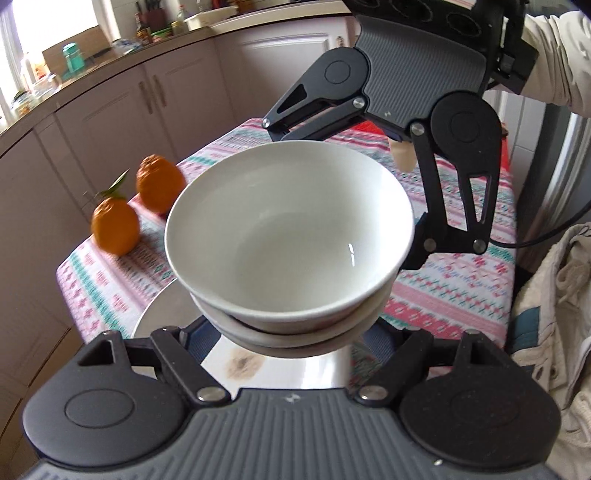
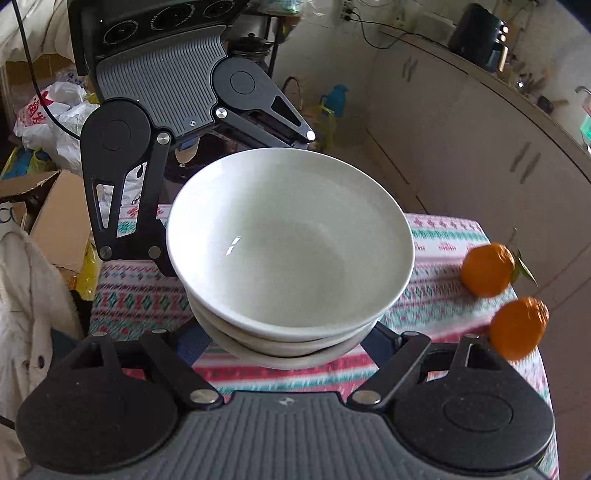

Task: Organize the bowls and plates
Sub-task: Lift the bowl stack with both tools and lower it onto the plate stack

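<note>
Blocked: stacked white bowls [image 1: 288,236] fill the centre, w/ a tool on opposite sides.
Obstacles: two oranges [image 2: 487,269] near surface [image 2: 443,236] edge.
Free: bare patterned cloth betw. bowls & oranges.

A home kitchen, lived in and cluttered. Pale cabinet doors [image 1: 122,110] with long handles under a countertop [image 2: 491,77] on the far side, crowded with sauce bottles [image 1: 142,31], a teal jar [image 1: 72,55] and a dark appliance [image 2: 480,37]. Near, a small table under a patterned tablecloth [image 1: 454,280], two leafy oranges [image 1: 115,227] on it beside stacked white bowls [image 1: 288,236]. Plastic bags [image 2: 55,114] and a cardboard box [image 2: 55,218] on the floor to the left.
</note>
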Demonstrator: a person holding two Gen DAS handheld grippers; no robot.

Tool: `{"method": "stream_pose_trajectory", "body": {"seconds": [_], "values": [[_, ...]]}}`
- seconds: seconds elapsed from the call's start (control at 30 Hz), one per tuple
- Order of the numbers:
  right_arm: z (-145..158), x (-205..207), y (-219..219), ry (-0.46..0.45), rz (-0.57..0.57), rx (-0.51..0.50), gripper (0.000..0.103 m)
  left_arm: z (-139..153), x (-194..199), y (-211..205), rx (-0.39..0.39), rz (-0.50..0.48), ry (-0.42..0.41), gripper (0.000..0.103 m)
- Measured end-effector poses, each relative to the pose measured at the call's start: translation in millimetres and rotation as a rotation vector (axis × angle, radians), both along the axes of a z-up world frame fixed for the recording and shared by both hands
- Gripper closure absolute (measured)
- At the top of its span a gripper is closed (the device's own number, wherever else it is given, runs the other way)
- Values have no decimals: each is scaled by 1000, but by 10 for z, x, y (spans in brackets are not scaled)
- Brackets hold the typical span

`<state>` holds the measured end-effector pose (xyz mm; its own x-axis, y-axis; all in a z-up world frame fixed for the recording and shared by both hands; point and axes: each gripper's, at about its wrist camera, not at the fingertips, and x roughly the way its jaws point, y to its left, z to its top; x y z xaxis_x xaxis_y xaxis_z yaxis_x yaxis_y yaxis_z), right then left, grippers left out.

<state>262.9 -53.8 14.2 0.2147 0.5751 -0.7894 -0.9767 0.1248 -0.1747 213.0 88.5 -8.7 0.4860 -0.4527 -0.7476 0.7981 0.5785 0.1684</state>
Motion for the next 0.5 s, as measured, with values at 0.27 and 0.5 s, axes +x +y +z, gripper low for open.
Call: {"method": "stream_pose_trajectory", "body": {"seconds": [0.27,0.5], "values": [[-204,269,328,49,26,-5,14,-155,210,262,24,56,37,21],[-306,371,379,82,20,-6,14,-239,276,363,21,60,59,21]]}}
